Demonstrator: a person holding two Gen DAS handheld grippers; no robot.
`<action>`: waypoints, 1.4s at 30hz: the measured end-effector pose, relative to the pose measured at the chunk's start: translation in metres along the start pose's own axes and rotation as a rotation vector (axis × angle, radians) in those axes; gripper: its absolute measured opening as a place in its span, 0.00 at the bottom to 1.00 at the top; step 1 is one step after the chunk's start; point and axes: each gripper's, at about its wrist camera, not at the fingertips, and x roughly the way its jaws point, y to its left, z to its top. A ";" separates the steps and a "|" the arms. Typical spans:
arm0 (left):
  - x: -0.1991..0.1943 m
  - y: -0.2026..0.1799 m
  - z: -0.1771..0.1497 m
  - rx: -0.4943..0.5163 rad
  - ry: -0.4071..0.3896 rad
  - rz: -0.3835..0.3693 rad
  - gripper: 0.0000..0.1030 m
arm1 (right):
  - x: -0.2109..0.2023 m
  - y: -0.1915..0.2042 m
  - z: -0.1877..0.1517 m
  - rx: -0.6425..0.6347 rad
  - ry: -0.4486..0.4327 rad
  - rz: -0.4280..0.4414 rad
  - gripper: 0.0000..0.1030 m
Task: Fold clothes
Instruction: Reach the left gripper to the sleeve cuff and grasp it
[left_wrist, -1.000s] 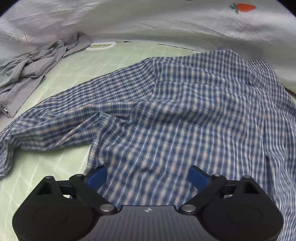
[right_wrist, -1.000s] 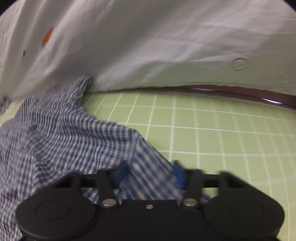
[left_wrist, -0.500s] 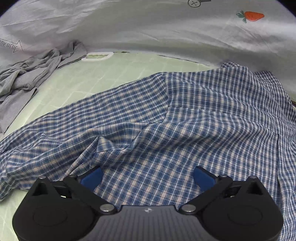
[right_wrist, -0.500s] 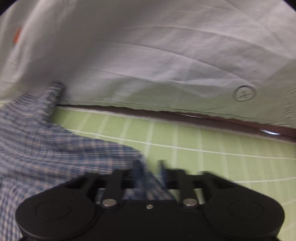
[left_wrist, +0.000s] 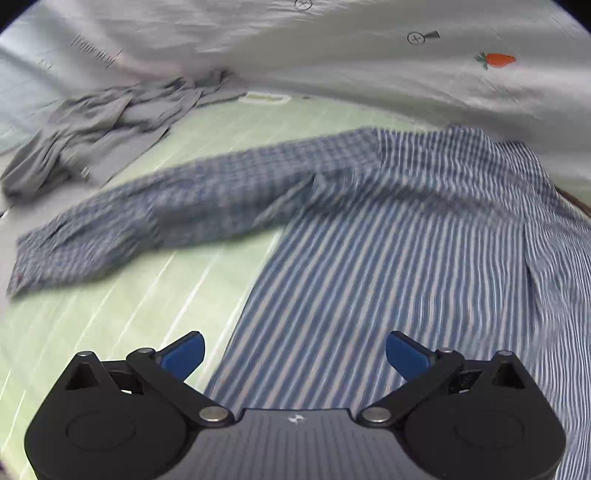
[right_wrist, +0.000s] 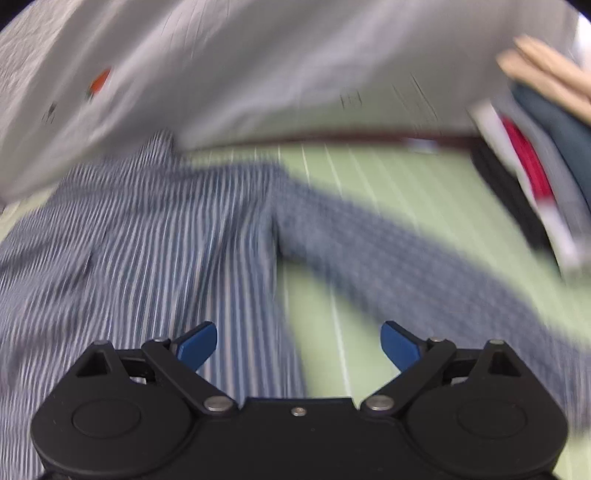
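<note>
Nearby, a crumpled grey garment (left_wrist: 110, 125) lies beyond the plaid shirt's (left_wrist: 388, 229) sleeve.

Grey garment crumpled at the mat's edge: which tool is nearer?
Left. The grey garment lies ahead-left of the open left tool; the right tool, also open, doesn't see it at all.

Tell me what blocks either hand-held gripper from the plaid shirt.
Nothing visible. The left hand-held gripper and right hand-held gripper both hang open directly over the plaid shirt. The grey garment lies off to the side on the green mat.
</note>
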 end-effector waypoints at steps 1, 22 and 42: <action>-0.004 0.004 -0.009 0.004 0.008 -0.002 1.00 | -0.009 -0.001 -0.018 0.008 0.022 0.004 0.84; -0.060 0.057 -0.076 -0.091 -0.010 0.014 1.00 | -0.061 -0.007 -0.083 0.014 0.040 -0.057 0.62; 0.003 0.233 0.018 -0.340 -0.127 0.225 1.00 | -0.030 0.097 -0.086 0.037 0.041 -0.062 1.00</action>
